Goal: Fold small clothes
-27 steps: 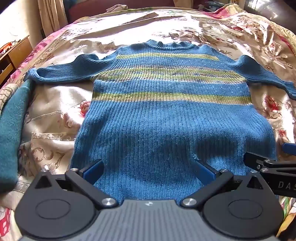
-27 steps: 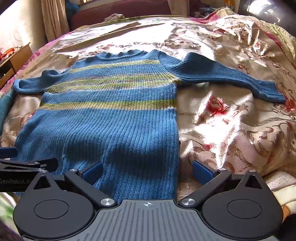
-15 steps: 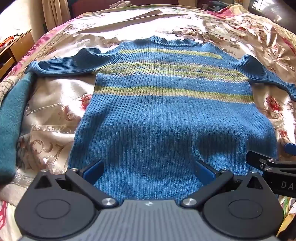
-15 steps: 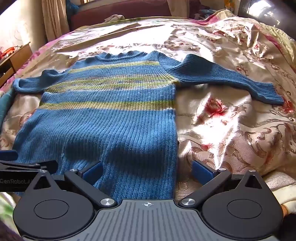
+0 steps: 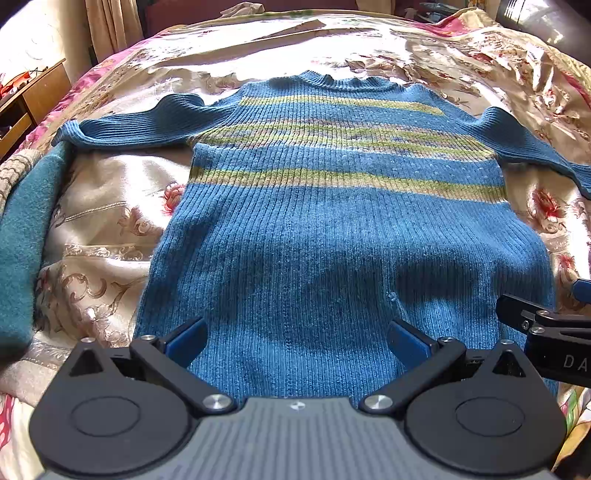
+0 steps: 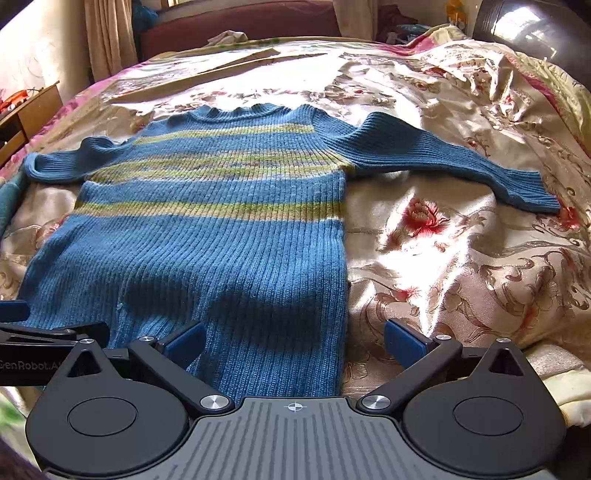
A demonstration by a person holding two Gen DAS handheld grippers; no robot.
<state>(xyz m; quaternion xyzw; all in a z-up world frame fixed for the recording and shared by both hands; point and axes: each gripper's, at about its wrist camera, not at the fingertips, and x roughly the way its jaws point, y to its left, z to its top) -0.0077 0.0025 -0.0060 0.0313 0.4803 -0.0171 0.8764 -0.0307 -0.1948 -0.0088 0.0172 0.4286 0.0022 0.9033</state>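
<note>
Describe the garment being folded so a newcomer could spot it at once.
On the flowered bedspread a sweater lies flat, sleeves spread. It is ribbed blue knit with yellow-green stripes across the chest, unlike the plain teal cloth beside its left sleeve.

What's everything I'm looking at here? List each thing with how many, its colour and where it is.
sweater: one, blue with yellow-green stripes, spread flat on the bed, both sleeves stretched out sideways
bedspread: one, cream satin with red flowers, covering the bed under the sweater
teal cloth: one, teal, at the bed's left edge beside the left sleeve's cuff
wooden cabinet: one, brown, left of the bed
curtain: one, beige, far left behind the bed
headboard: one, dark red, at the far end of the bed
left gripper: one, black with blue pads, open, over the sweater's hem
right gripper: one, black with blue pads, open, over the hem's right corner
</note>
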